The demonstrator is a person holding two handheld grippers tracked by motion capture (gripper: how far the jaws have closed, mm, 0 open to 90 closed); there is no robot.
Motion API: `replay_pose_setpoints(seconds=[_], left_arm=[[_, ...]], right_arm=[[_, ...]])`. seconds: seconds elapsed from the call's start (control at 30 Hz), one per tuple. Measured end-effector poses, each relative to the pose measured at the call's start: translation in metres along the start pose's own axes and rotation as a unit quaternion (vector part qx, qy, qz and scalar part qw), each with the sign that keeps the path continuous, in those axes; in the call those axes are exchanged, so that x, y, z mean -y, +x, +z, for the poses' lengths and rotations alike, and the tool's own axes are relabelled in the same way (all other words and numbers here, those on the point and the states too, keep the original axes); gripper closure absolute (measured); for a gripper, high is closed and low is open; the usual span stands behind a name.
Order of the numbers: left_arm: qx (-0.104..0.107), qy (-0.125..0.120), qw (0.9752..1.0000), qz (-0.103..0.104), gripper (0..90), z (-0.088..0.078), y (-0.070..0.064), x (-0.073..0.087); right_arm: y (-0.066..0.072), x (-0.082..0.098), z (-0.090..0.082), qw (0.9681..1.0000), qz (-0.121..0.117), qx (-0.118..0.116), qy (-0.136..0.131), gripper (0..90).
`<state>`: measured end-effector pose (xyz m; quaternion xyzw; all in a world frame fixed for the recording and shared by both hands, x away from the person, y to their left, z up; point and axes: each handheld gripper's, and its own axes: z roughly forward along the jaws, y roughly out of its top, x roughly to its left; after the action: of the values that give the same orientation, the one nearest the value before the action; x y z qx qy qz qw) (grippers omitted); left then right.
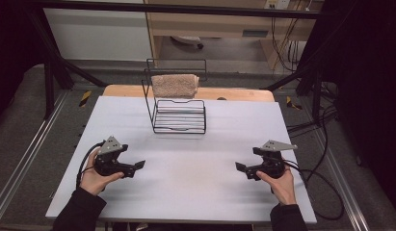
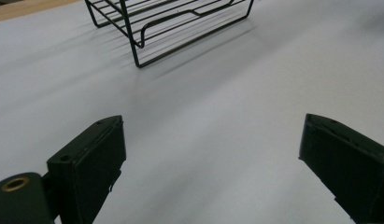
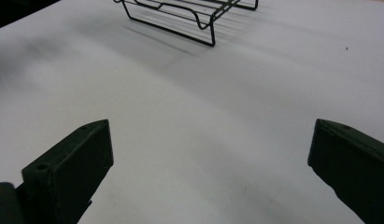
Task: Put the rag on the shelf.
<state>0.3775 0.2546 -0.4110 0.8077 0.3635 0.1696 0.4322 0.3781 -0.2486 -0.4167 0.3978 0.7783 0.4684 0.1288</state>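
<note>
The white table (image 1: pixel 186 178) is carrying a black wire rack (image 1: pixel 178 115) near the middle of its far edge, with a folded tan towel (image 1: pixel 175 85) draped over the rack's top tier. I'm guessing the towel's the target, so come in high and pinch the fold, not the wire. The left gripper (image 1: pixel 138 166) and right gripper (image 1: pixel 240 167) are sitting near the near corners, jaws spread wide, holding nothing, well apart from it.

We are seeing a wire rack (image 1: pixel 178 115) standing on the far middle of the table (image 1: pixel 186 168), a folded towel (image 1: pixel 175 85) lying on its upper rail. The left gripper (image 1: pixel 138 167) is sitting near left, the right gripper (image 1: pixel 241 168) near right, well apart.
</note>
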Motion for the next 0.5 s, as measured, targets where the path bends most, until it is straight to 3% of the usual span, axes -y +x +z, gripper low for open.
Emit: replay_pose_setpoints(seconds=[0.5], left_arm=[[-0.006, 0.008, 0.9999, -0.004, 7.4, -0.003, 0.008, 0.029]], right_arm=[[-0.015, 0.036, -0.011, 0.9998, 0.009, -0.004, 0.020, 0.5]])
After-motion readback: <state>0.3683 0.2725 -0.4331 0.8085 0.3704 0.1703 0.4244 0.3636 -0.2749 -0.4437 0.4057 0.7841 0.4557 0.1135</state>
